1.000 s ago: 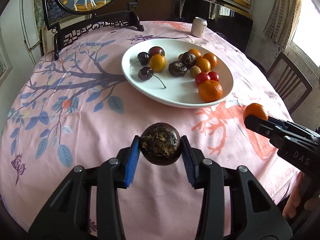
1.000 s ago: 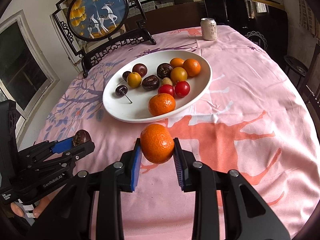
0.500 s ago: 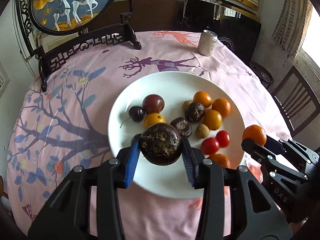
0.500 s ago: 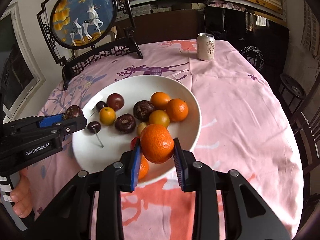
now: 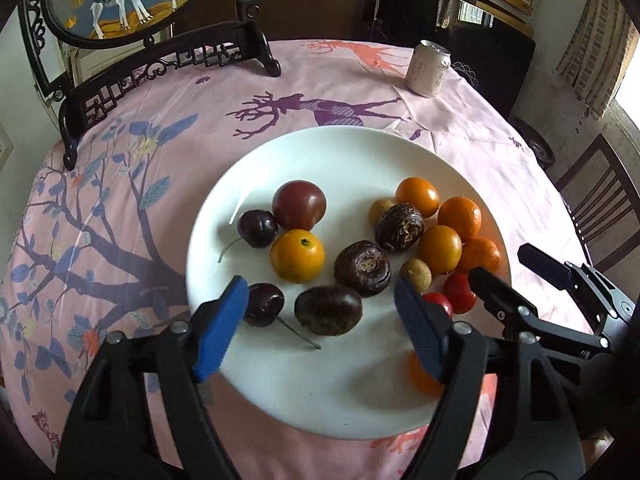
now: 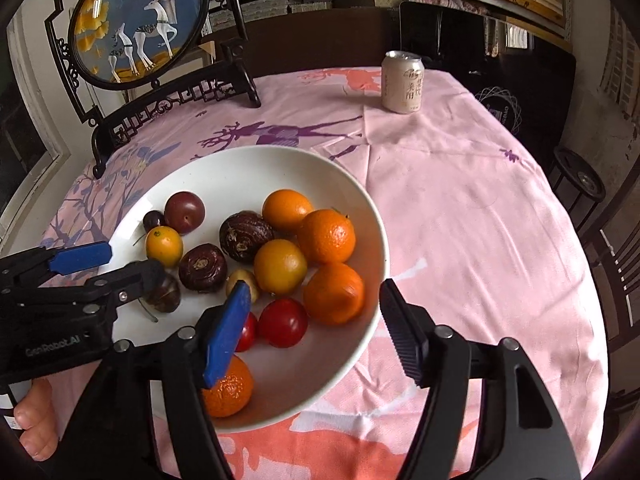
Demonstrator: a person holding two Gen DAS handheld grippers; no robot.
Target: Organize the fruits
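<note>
A white plate on the pink tablecloth holds several fruits: oranges, red tomatoes, cherries and dark brown round fruits. My left gripper is open above the plate's near side, and a dark brown fruit lies on the plate between its fingers. My right gripper is open above the plate's right rim; an orange lies on the plate just beyond it. The left gripper also shows in the right wrist view, and the right gripper shows in the left wrist view.
A drink can stands at the far side of the table. A framed deer screen on a dark carved stand stands at the back left. A wooden chair is to the right of the table.
Both grippers opened over the plate. The dark brown fruit left the left gripper and the orange left the right gripper; both now lie on the plate.
</note>
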